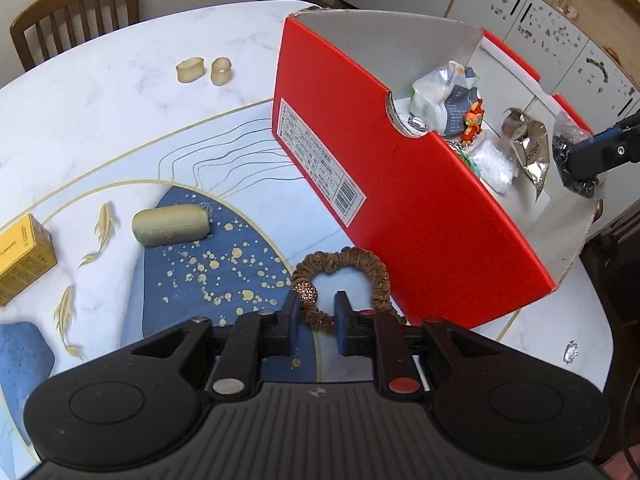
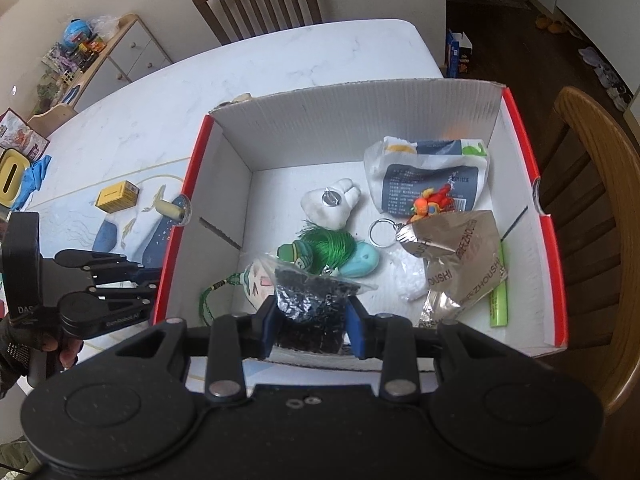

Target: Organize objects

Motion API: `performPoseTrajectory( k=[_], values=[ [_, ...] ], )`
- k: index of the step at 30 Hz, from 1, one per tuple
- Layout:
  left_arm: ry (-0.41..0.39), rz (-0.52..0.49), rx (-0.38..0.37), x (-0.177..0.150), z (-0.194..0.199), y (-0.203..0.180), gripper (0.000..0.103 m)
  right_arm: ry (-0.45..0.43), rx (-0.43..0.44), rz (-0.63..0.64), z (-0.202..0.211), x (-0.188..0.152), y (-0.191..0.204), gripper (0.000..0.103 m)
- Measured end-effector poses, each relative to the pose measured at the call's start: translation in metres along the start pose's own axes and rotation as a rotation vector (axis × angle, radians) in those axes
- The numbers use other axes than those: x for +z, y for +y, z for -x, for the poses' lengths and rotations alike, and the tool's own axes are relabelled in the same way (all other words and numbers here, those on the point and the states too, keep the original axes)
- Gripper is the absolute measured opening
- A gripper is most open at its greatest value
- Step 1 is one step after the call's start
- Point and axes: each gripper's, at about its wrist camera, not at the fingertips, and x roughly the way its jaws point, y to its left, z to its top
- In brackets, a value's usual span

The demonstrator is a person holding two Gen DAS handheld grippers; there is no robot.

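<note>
- The left gripper (image 1: 318,312) is low over the table (image 1: 120,92), close to the near long wall of the red box (image 1: 420,216). Its jaws stand a little apart and grasp nothing yet; the brown hair tie (image 1: 344,280) lies flat on the table under them.
- One blue finger (image 1: 291,316) is outside the ring near the bead (image 1: 306,293), the other stands inside the loop, so one strand of the hair tie is between them. I judge this is a good line for the pinch.
- To do the step well, lower until the tips nearly touch the table, then close on that one strand only. The tie is soft, so it will hang and swing when it is lifted.
- The box wall is just beside the tie. Lift straight up first, and go over the rim only after that, or the loop may catch on the edge.
- The right gripper (image 2: 310,320) is clenched on a clear bag of small dark pieces (image 2: 312,292), held over the near edge of the box interior (image 2: 320,128).
- It should let the bag go in the free near-left corner of the box, beside the green tassel charm (image 2: 324,248) and away from the silver packet (image 2: 460,252).
- Still on the table, toward its left edge, are the yellow carton (image 1: 24,256), the olive roll (image 1: 172,224) and two small beige rings (image 1: 204,70).
</note>
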Motion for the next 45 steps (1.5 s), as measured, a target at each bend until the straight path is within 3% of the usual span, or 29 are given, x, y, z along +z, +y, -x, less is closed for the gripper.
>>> performPoseTrajectory(
  k=[2,3,4,11,16,20,22,27,37,45],
  values=[
    [-0.003,0.000,0.004,0.000,-0.001,0.000,0.042,0.003,-0.001,-0.006,-0.001,0.000,0.001,0.034],
    [-0.006,0.005,-0.003,0.000,-0.001,0.001,0.058,0.004,0.000,-0.008,-0.002,0.000,0.001,0.034],
    [-0.006,0.010,-0.009,0.000,-0.001,0.002,0.062,0.004,0.000,-0.010,-0.002,0.000,0.002,0.034],
    [0.006,0.021,0.047,0.007,-0.013,0.001,0.062,0.008,-0.002,-0.018,-0.007,0.002,0.002,0.034],
    [0.007,-0.031,0.060,0.007,-0.014,-0.005,0.062,0.010,-0.004,-0.011,-0.010,0.004,0.003,0.034],
    [0.002,-0.035,0.070,0.005,-0.014,-0.007,0.056,0.011,-0.001,-0.008,-0.010,0.004,0.002,0.034],
    [-0.001,-0.038,0.079,0.005,-0.013,-0.008,0.037,0.011,-0.001,-0.007,-0.011,0.003,0.002,0.034],
    [-0.007,-0.080,0.103,0.003,-0.012,-0.016,0.016,0.009,0.000,-0.005,-0.011,0.003,-0.001,0.034],
    [-0.032,-0.047,0.116,0.008,0.005,-0.021,0.014,-0.007,0.000,0.008,-0.006,0.002,-0.005,0.034],
    [-0.112,0.009,0.098,0.020,0.057,-0.022,0.014,-0.034,0.016,0.015,0.005,0.003,-0.013,0.034]
  ],
)
